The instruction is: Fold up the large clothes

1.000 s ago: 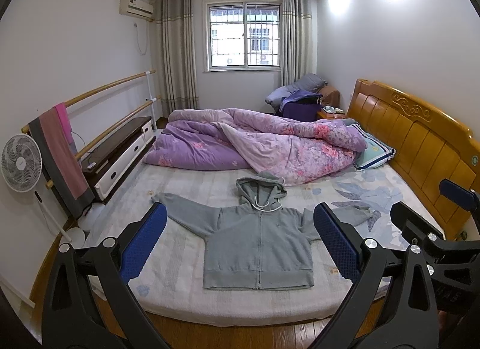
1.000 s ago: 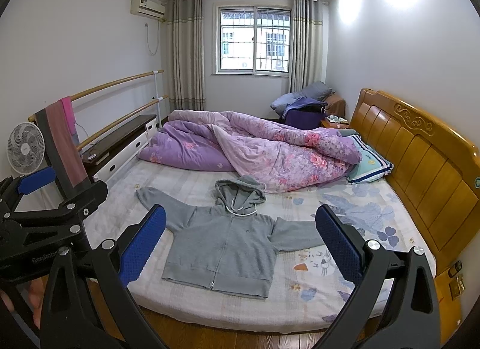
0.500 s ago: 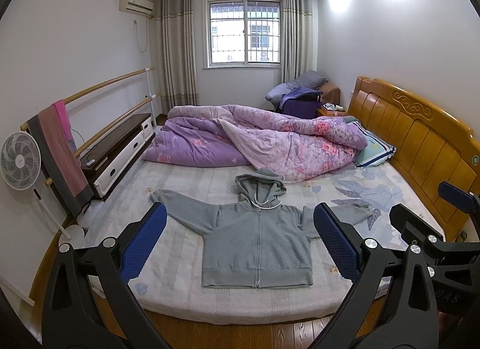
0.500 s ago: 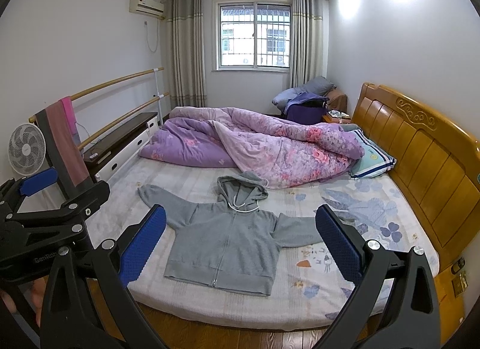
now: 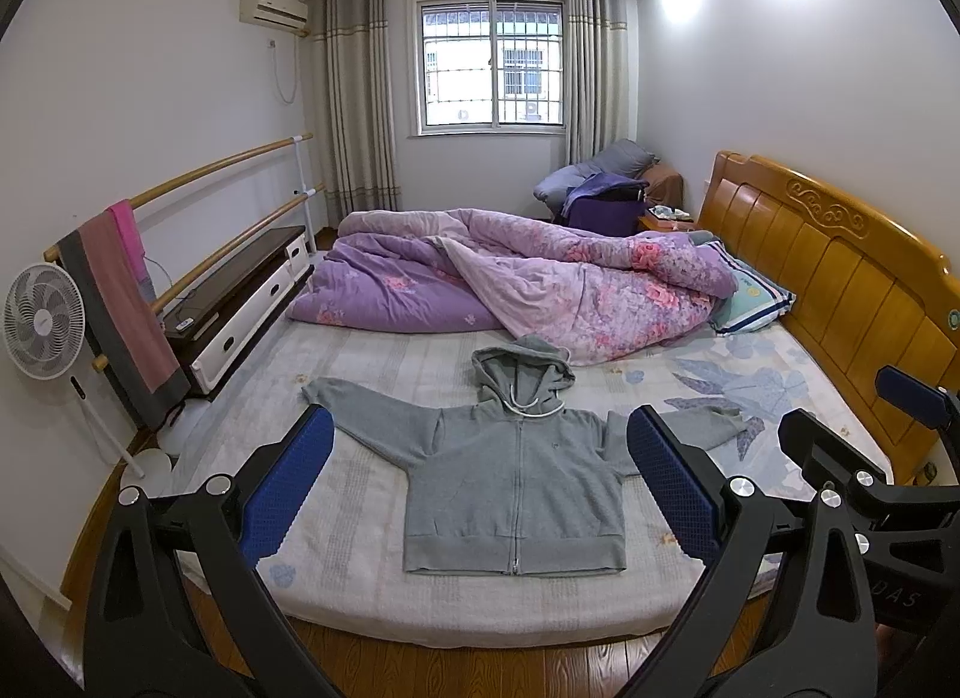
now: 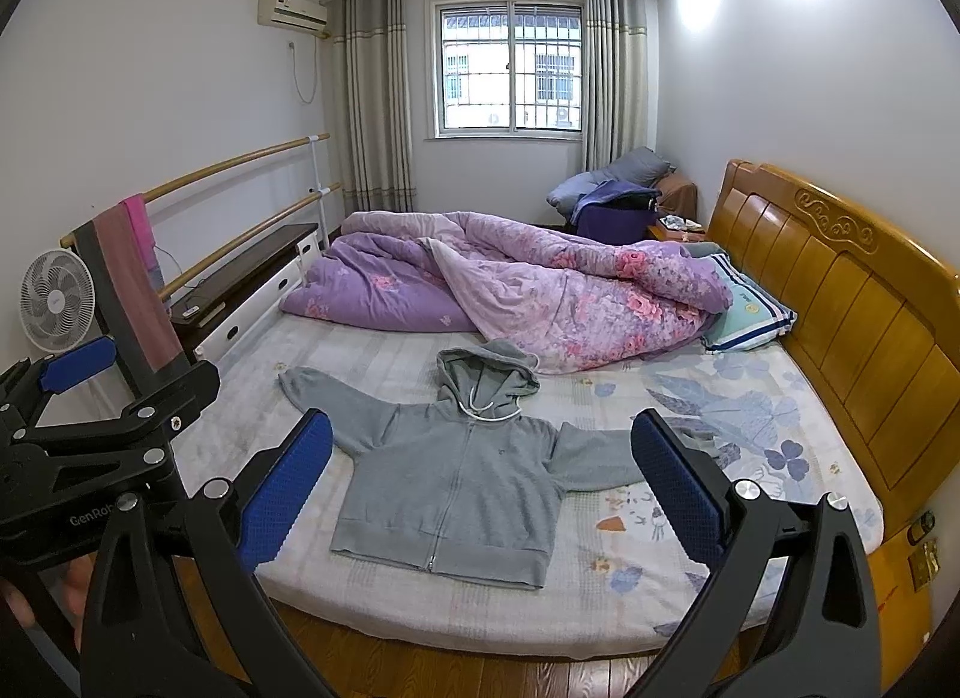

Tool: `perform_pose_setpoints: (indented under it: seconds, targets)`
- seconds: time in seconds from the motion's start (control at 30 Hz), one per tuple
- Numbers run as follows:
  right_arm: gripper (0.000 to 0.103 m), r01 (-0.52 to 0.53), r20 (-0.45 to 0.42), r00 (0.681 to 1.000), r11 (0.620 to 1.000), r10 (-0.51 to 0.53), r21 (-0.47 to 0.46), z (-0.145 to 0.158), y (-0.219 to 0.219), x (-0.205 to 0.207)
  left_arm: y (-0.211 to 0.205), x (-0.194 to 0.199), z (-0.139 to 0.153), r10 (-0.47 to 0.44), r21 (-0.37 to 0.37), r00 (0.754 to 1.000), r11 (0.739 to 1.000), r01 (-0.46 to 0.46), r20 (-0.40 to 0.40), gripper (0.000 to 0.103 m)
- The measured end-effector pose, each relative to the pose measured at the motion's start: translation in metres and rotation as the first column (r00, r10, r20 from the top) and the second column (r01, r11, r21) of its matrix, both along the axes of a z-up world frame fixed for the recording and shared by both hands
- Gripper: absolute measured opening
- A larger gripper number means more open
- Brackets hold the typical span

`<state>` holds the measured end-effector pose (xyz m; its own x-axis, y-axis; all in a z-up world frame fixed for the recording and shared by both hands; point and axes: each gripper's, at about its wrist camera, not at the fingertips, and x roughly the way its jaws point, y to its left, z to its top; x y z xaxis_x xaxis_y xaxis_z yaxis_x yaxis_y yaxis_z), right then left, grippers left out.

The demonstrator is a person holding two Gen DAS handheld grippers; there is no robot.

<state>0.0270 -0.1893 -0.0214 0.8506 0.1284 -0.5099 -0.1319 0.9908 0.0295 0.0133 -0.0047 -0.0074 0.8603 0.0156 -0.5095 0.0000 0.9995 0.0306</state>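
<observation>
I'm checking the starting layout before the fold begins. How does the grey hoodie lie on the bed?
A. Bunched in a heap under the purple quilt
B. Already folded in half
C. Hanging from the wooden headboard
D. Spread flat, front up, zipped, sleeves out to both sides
D: the grey hoodie lies flat on the mattress with its zipper closed and facing up, a sleeve stretched out to each side, and the hood above the collar.

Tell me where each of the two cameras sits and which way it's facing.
Left wrist: on the left tool, facing the bed and hoodie from its foot; the right tool shows at right.
Right wrist: on the right tool, same direction; the left tool and a hand show at left.
Shared: hoodie, quilt, window.
</observation>
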Motion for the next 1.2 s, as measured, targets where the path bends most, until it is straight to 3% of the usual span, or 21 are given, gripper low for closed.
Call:
perform_pose_setpoints:
  seconds: [1.2]
  targets:
    - [0.096,-0.045,-0.010,0.999,0.998,0.045,0.039,-0.008,-0.025,0.006,-0.019,-0.008,0.001,0.044,0.019,0.999,0.999,-0.044,-0.006,0.098]
